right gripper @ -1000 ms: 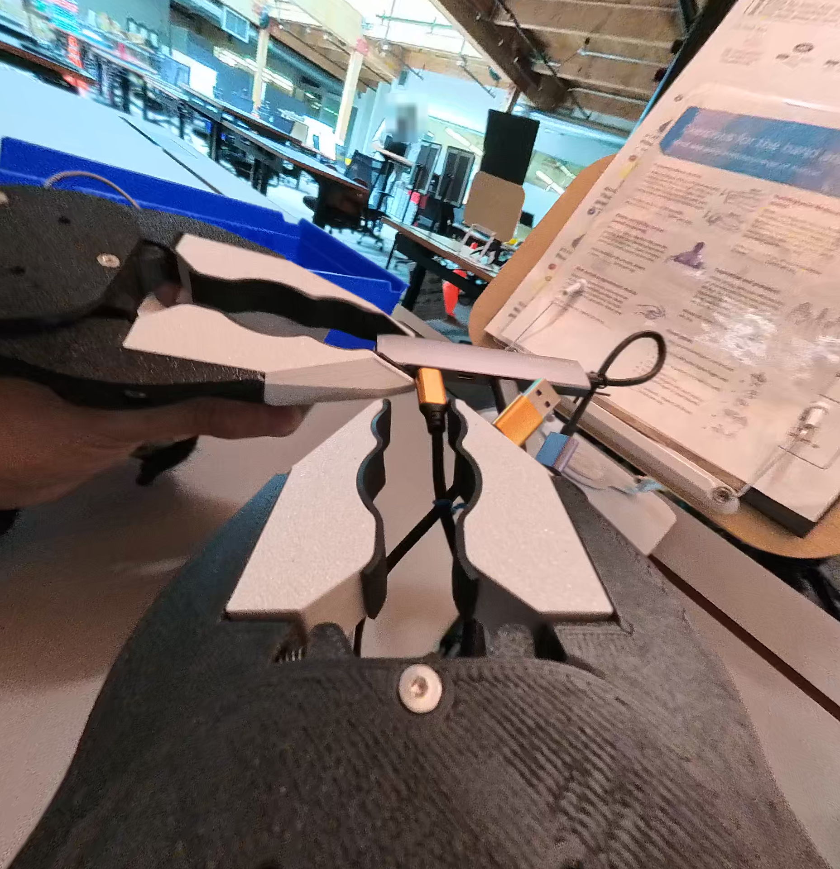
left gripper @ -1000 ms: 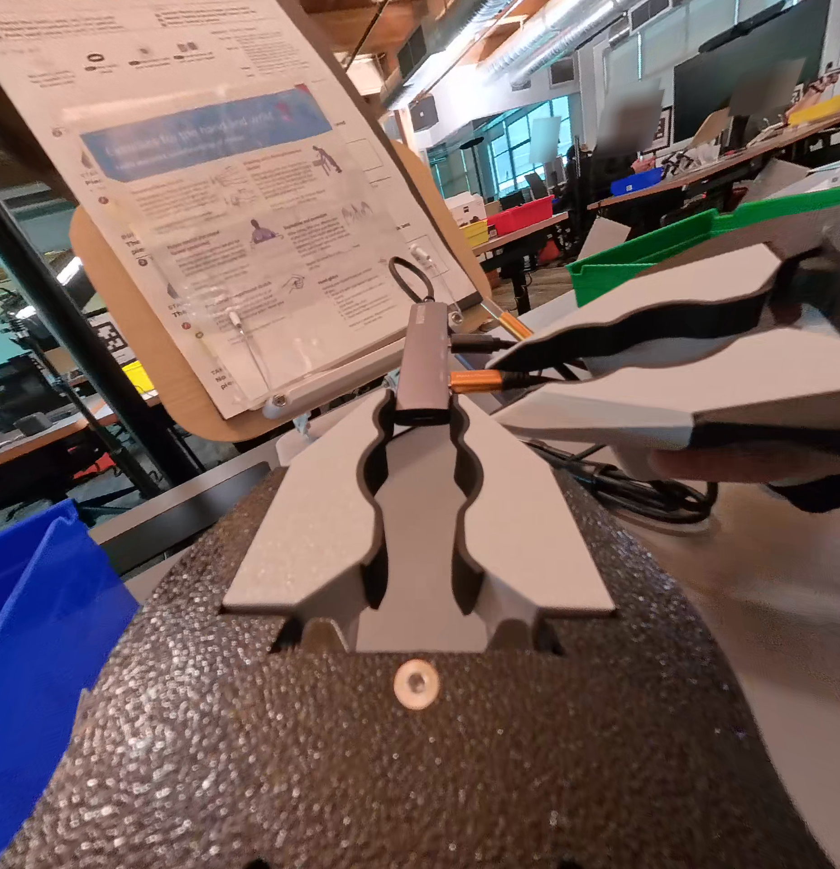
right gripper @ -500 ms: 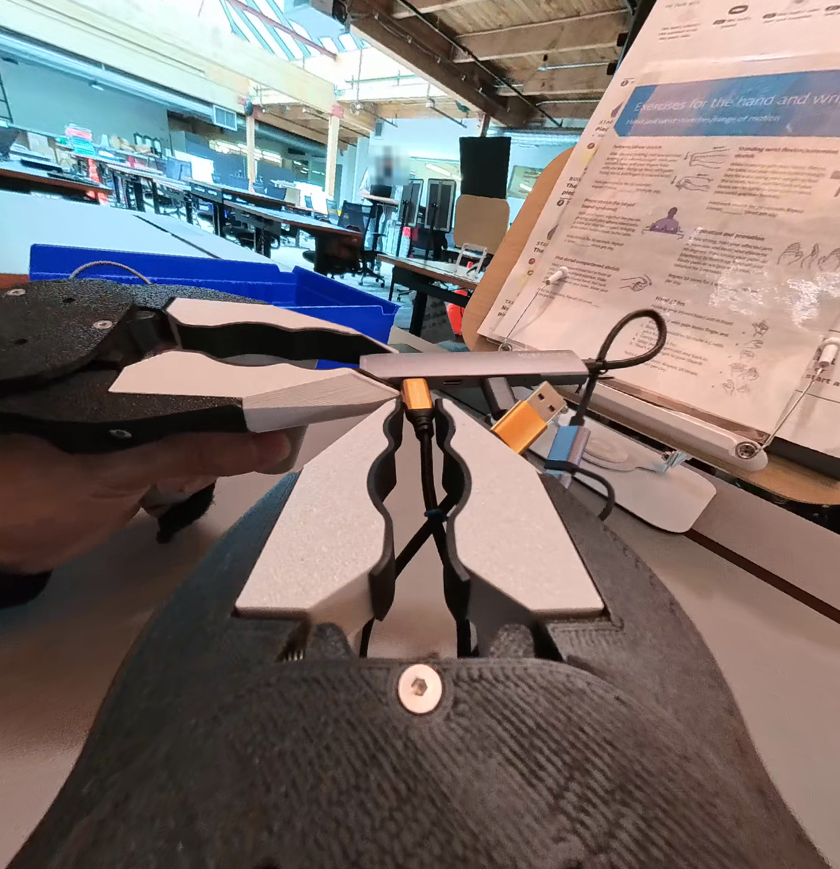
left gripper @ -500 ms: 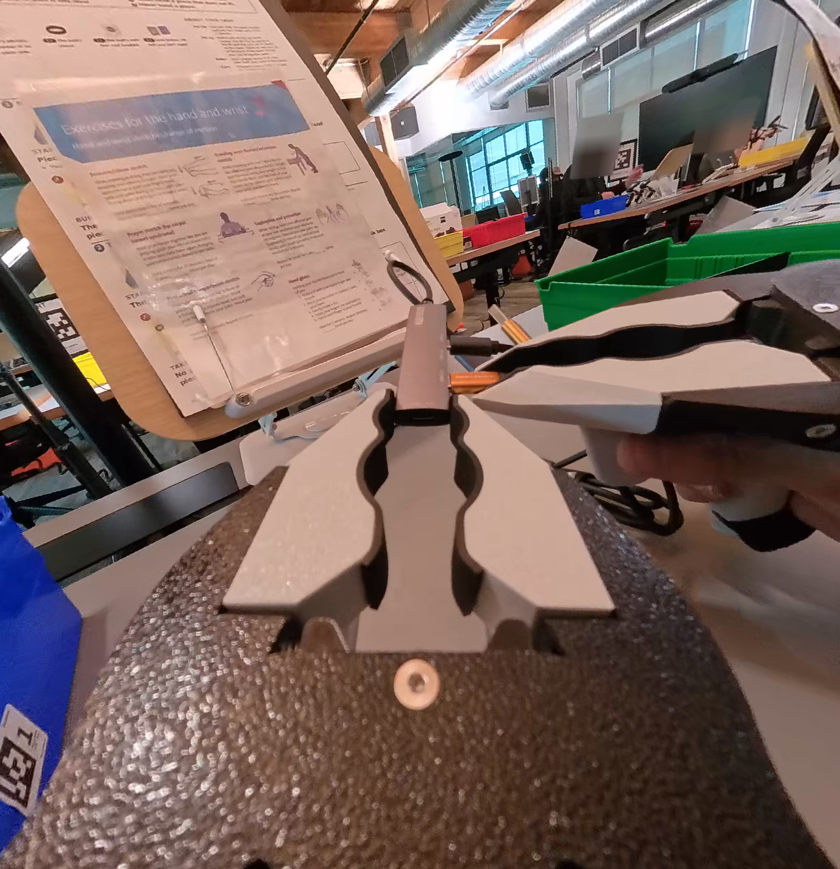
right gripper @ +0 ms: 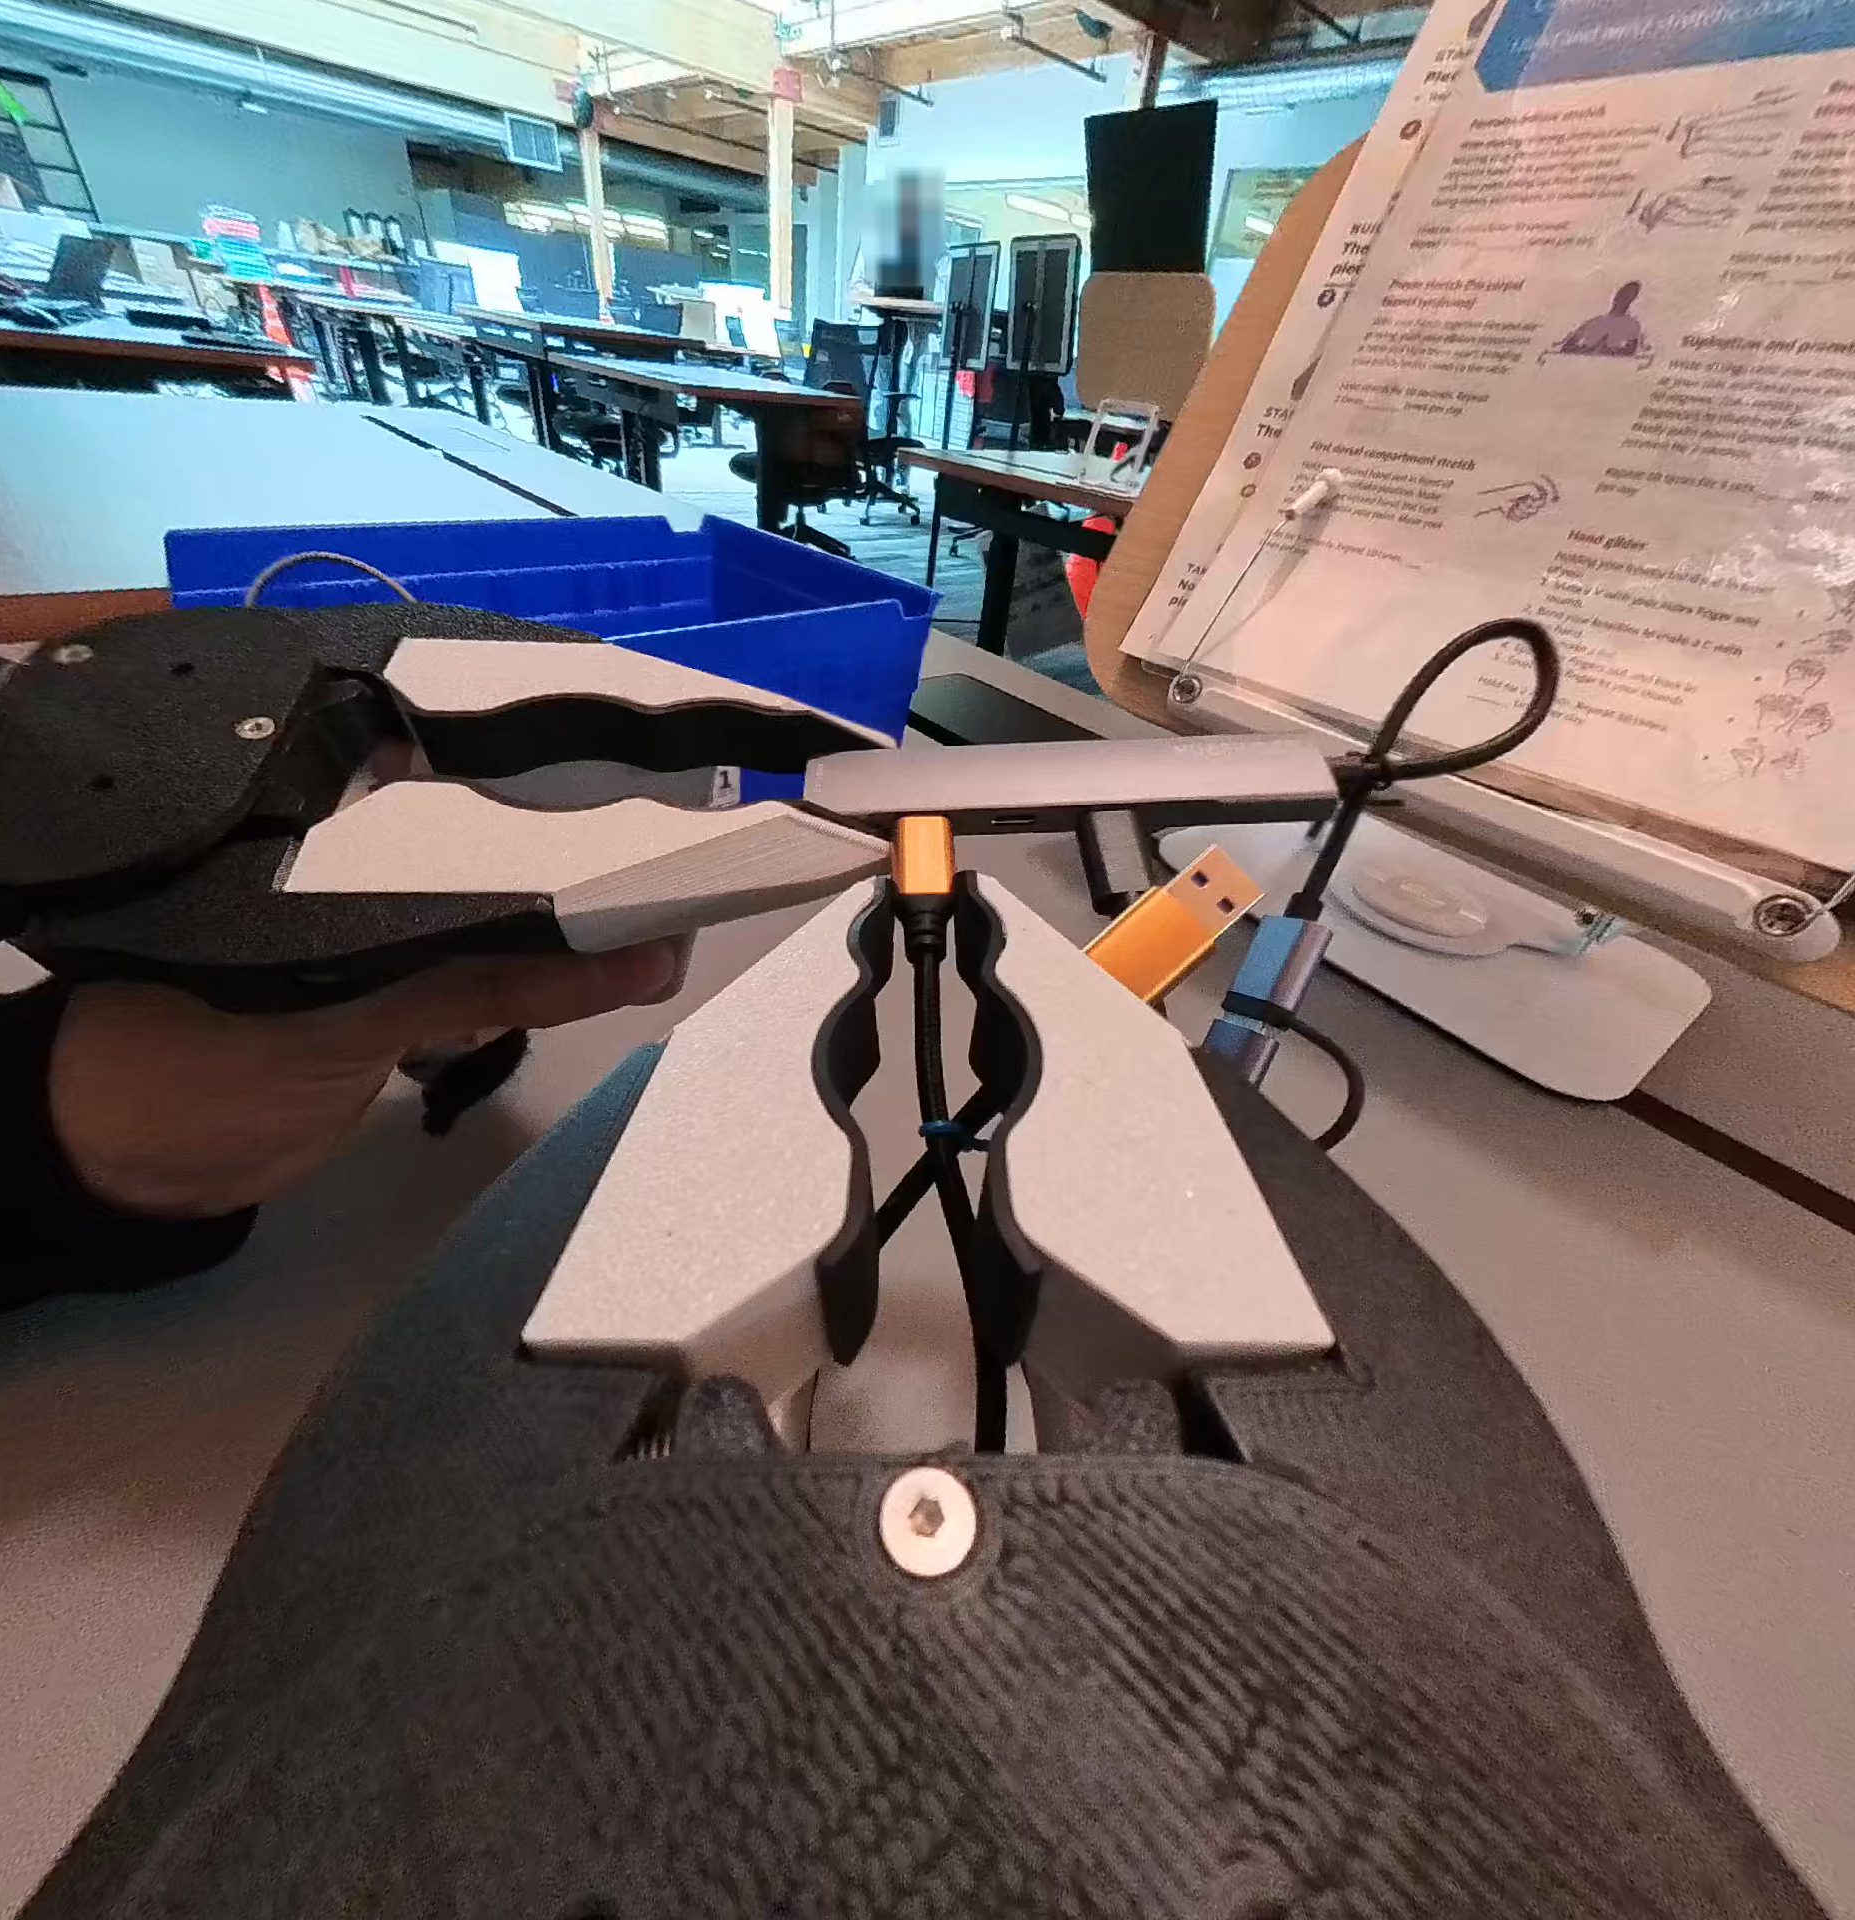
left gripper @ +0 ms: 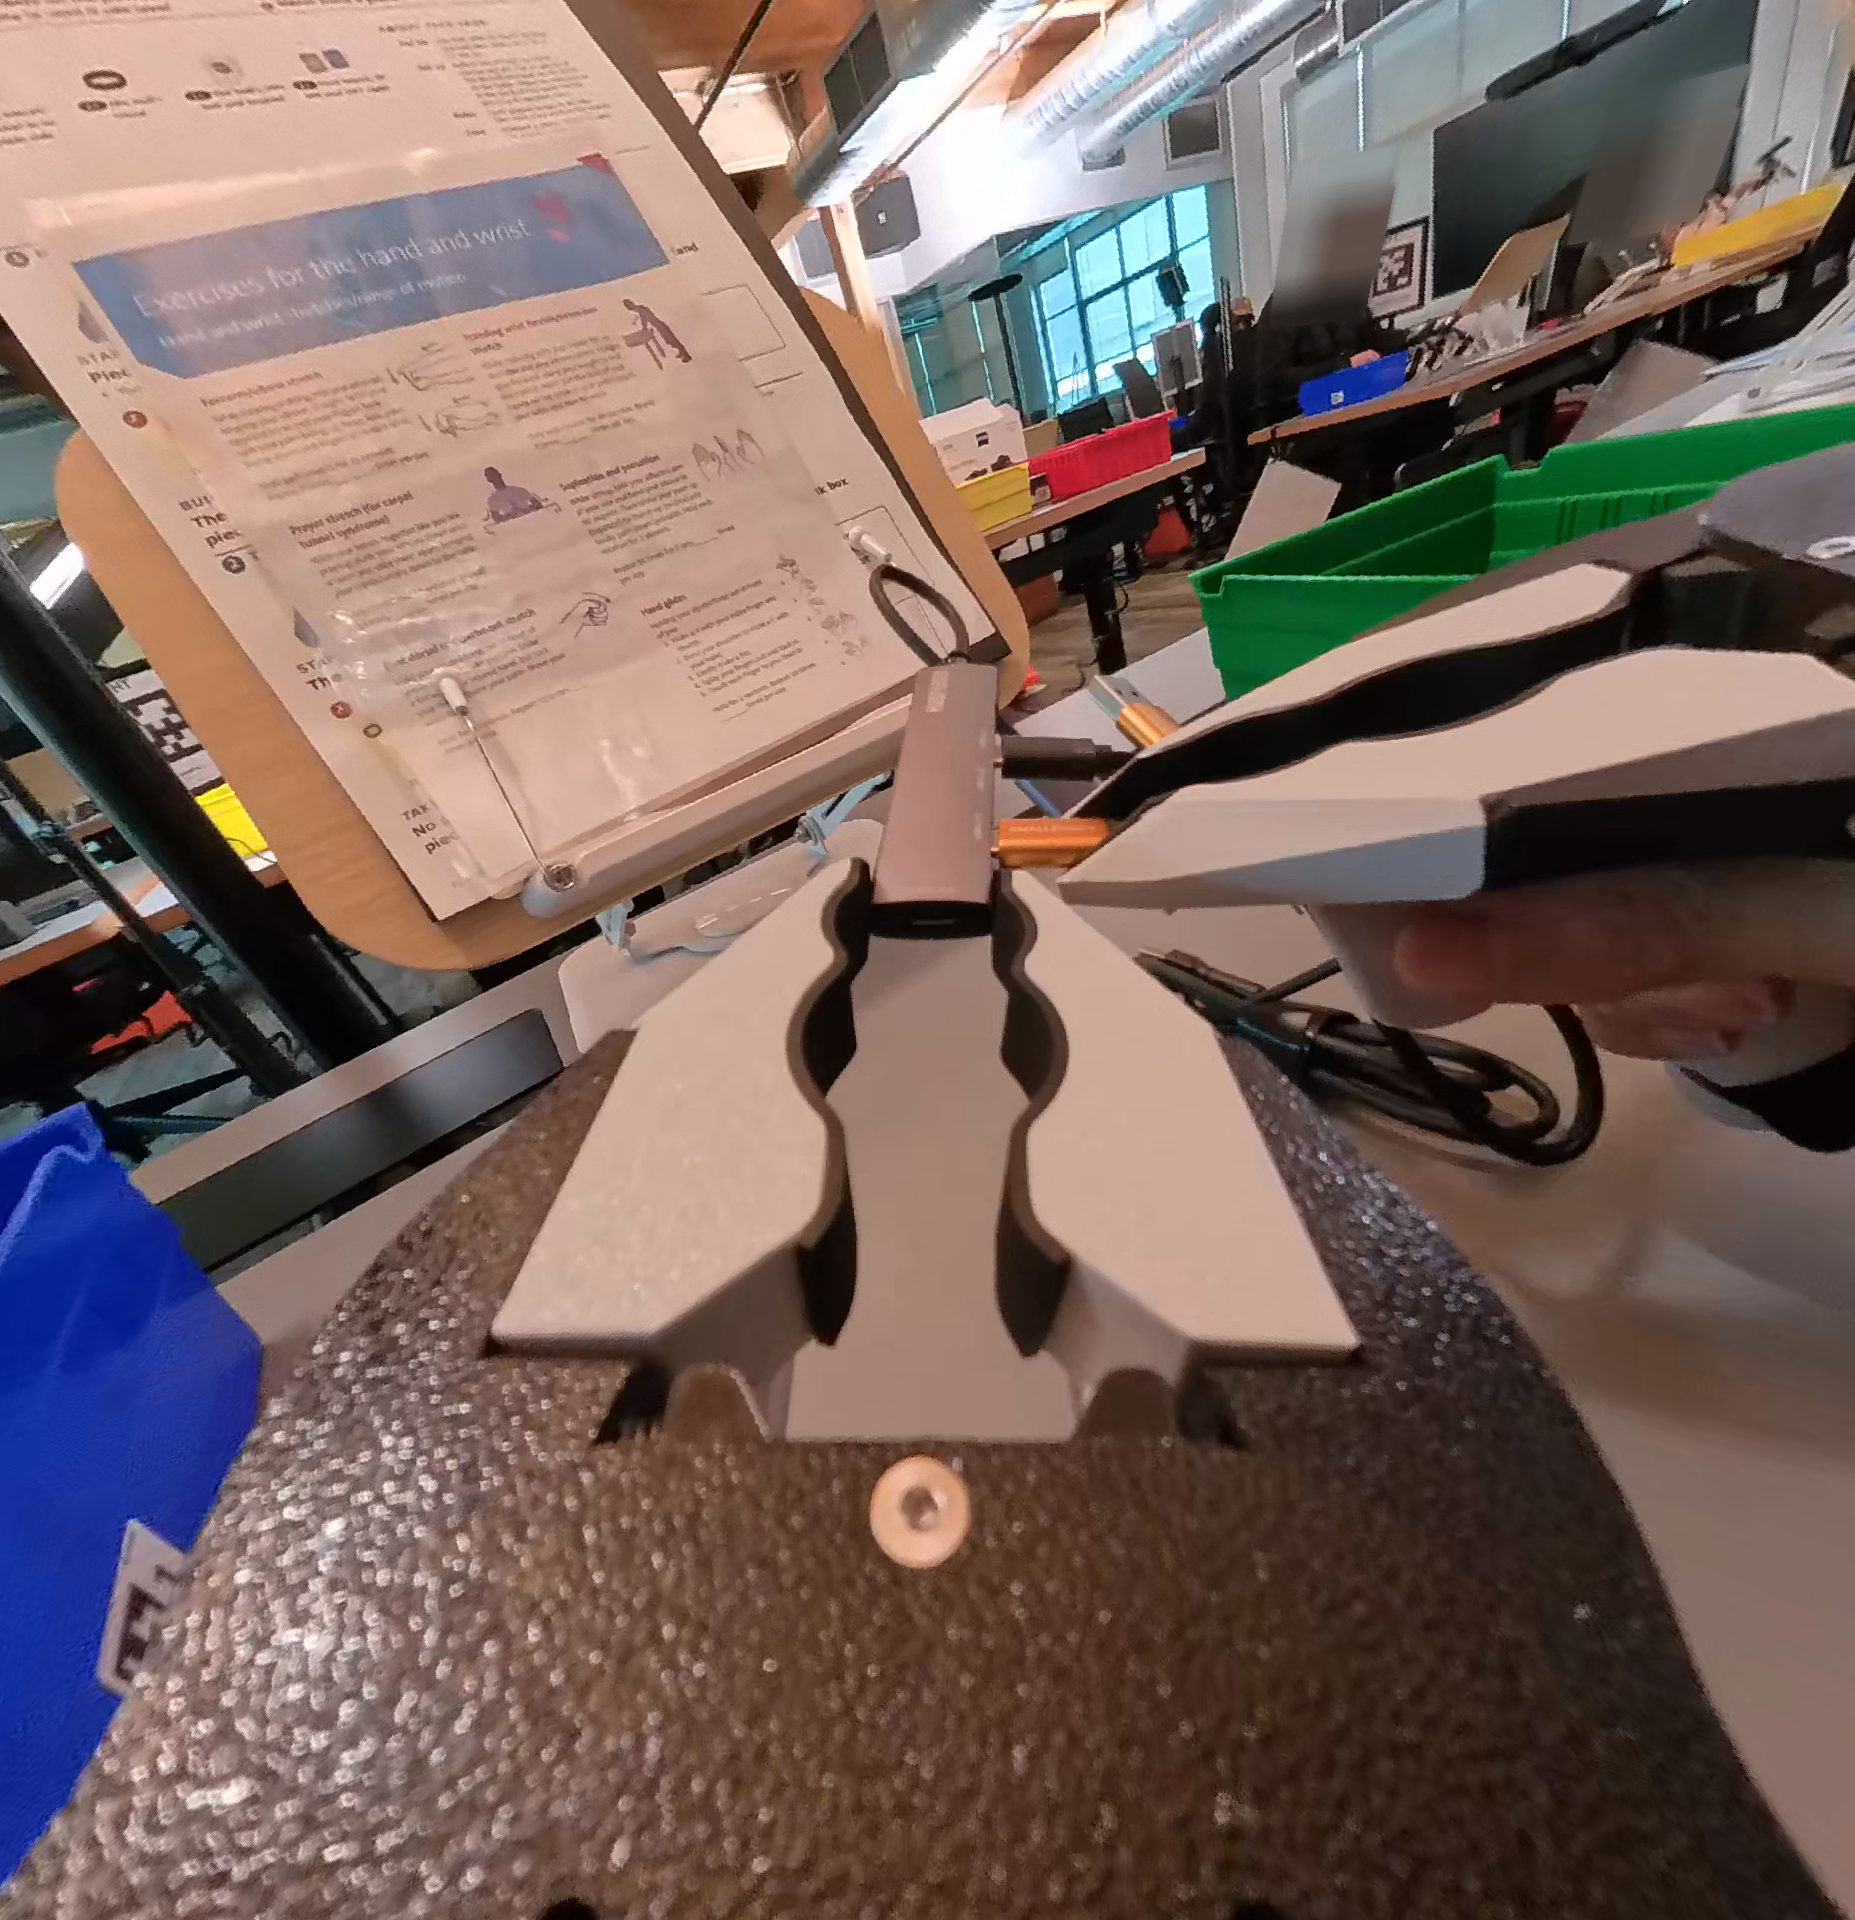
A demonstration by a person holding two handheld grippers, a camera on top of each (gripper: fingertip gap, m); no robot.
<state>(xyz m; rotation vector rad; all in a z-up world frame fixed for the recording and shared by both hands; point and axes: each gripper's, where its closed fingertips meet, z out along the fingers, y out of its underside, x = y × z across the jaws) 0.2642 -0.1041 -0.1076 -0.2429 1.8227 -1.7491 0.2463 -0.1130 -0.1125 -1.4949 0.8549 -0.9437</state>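
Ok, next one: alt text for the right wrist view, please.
The right gripper clamps an orange metal cable plug seated in the side of a slim grey rectangular USB hub, whose end the left gripper holds. A loose orange USB plug hangs alongside, before a blue plastic bin and a tilted printed sheet.

Hub [right gripper: 1068,774] held above table [right gripper: 1629,1299], before document stand [right gripper: 1525,416]; bin [right gripper: 590,592] behind left gripper [right gripper: 850,790].

Document stand [left gripper: 507,499] close behind; blue bin [left gripper: 61,1382] leftward.
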